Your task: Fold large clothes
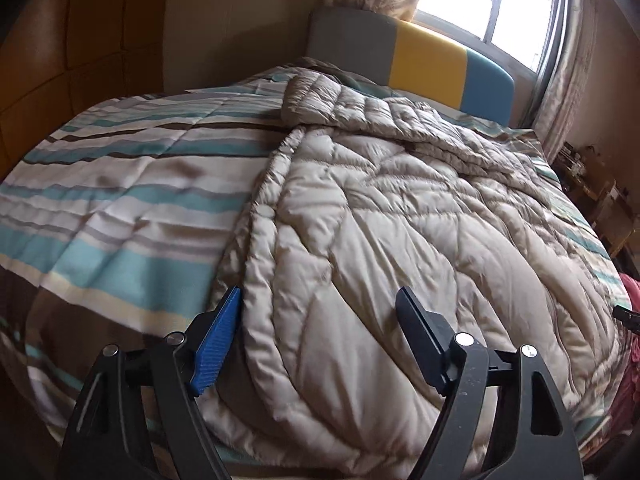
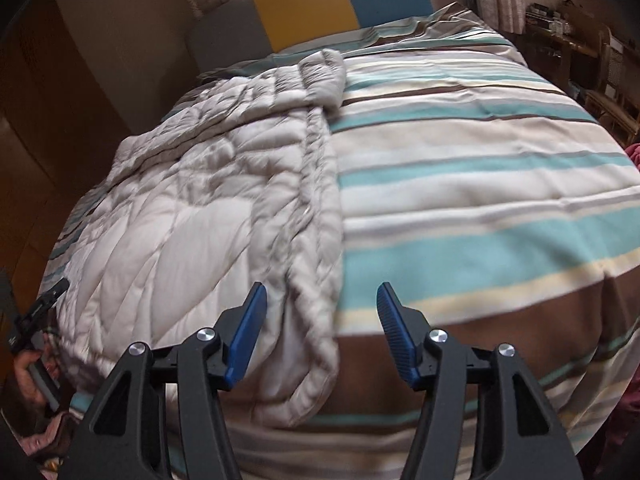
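Note:
A beige quilted padded piece [image 1: 380,216] lies lengthwise on the striped bedcover [image 1: 120,200], with one end bunched up near the headboard. My left gripper [image 1: 320,296] hovers over its near left corner. The jaws stand apart with the piped edge between them, and the blue pad [image 1: 218,344] sits beside that edge. In the right wrist view the same quilted piece [image 2: 192,208] fills the left half of the bed. My right gripper [image 2: 322,286] stands open over the near right corner, with the rolled edge between its fingers. No pad visibly presses the fabric.
A headboard [image 1: 424,60] of grey, yellow and blue panels stands under a curtained window [image 1: 492,4]. A wooden wardrobe [image 1: 80,32] flanks one side of the bed and cluttered furniture [image 2: 580,52] the other. A hand [image 2: 28,368] holds the other gripper at the right wrist view's left edge.

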